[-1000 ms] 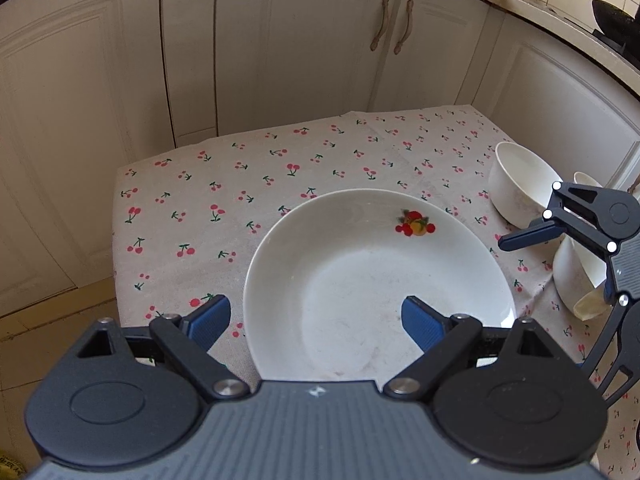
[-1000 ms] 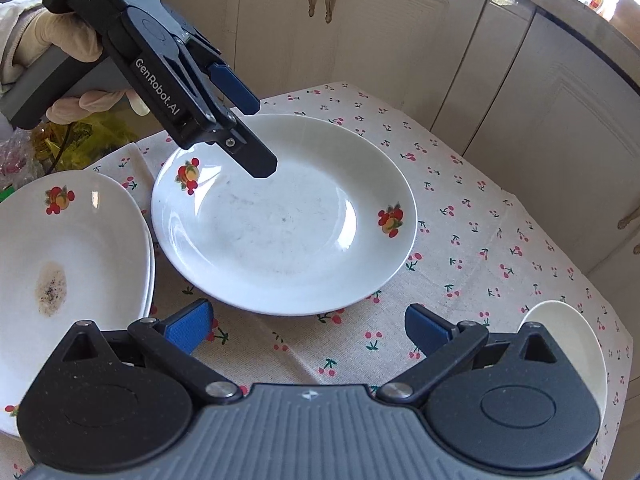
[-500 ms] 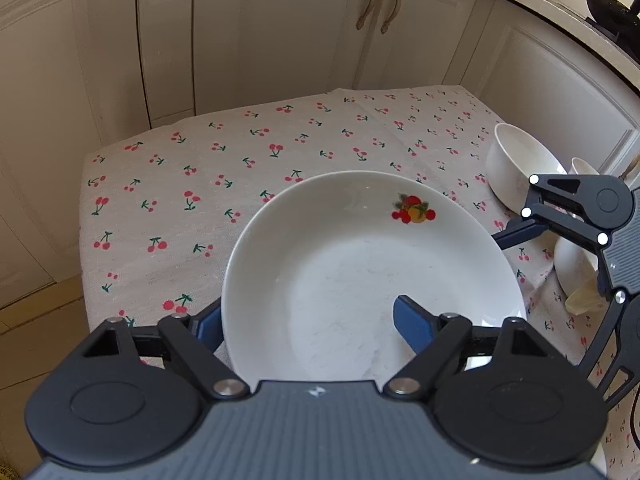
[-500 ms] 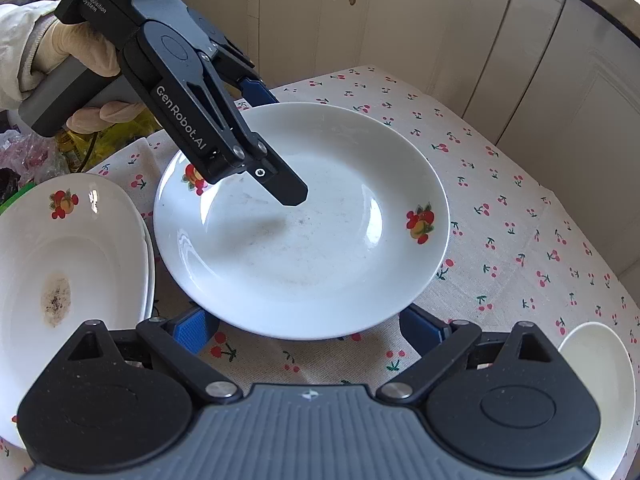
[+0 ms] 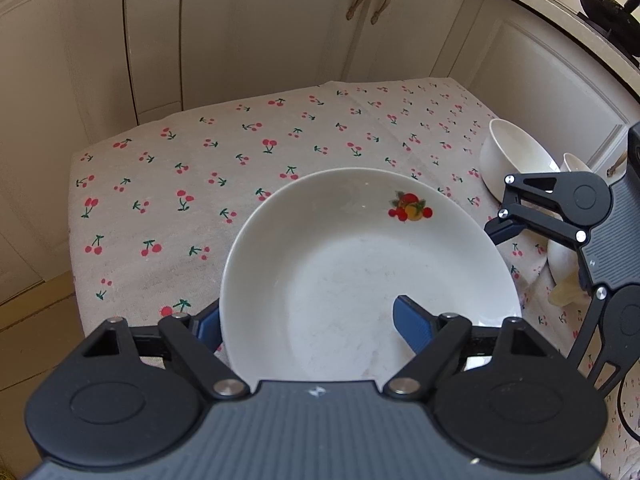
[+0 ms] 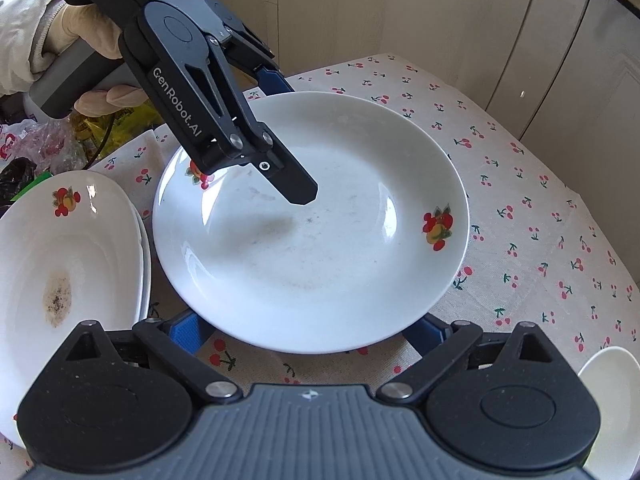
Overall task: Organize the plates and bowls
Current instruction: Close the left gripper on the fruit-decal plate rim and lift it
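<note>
Left gripper [image 5: 308, 322] moved forward over the plate [image 5: 360, 272]: one finger [image 6: 294, 184] now sits above the plate's inside, the other [image 6: 272, 80] beyond its far rim, so the rim is between them. A second ago it hung at the edge. Jaws still apart, not clamped.

Right gripper [image 6: 310, 330] closed in too: the plate's near rim now overlaps the gap between its blue pads [image 6: 186, 330], which were short of it before.

Plate looks larger in both wrist views and has shifted slightly on the cherry cloth [image 5: 180, 184].
</note>
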`<action>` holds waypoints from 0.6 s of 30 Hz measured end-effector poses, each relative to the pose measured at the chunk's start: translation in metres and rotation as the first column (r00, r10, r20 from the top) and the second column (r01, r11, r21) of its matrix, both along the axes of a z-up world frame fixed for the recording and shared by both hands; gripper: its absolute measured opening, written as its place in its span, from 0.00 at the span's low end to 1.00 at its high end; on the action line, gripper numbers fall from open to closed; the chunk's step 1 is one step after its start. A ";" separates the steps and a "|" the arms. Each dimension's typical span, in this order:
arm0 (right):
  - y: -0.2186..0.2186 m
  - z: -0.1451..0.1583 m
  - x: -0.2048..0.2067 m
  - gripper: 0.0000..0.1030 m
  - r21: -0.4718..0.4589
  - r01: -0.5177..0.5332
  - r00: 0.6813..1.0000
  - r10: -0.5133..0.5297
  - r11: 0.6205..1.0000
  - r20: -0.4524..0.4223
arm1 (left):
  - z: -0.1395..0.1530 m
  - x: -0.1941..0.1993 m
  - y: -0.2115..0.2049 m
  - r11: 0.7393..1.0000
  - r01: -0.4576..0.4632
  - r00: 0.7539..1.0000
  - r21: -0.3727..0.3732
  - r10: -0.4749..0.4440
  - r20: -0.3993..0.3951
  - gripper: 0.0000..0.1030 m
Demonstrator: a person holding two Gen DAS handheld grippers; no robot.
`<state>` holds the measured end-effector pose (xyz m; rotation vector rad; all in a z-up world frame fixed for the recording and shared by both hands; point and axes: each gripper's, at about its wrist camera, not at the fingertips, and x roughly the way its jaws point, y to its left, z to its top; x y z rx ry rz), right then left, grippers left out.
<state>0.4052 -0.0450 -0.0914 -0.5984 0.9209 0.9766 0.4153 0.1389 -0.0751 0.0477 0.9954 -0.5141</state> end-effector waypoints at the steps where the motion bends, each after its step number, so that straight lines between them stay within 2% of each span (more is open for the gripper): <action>1: 0.000 0.000 -0.001 0.97 0.005 0.003 1.000 -0.003 1.000 0.004 | 0.000 0.000 0.000 1.000 0.000 1.000 0.001 0.000 -0.002 0.82; 11: -0.013 0.010 -0.008 0.97 0.087 0.030 0.997 -0.035 0.996 0.062 | -0.001 0.000 -0.001 1.000 0.023 1.000 0.016 -0.023 0.007 0.82; 18: -0.008 0.009 -0.007 0.97 0.081 0.028 0.997 -0.034 0.996 0.068 | -0.001 0.001 0.001 1.000 0.021 1.000 0.004 -0.021 0.009 0.83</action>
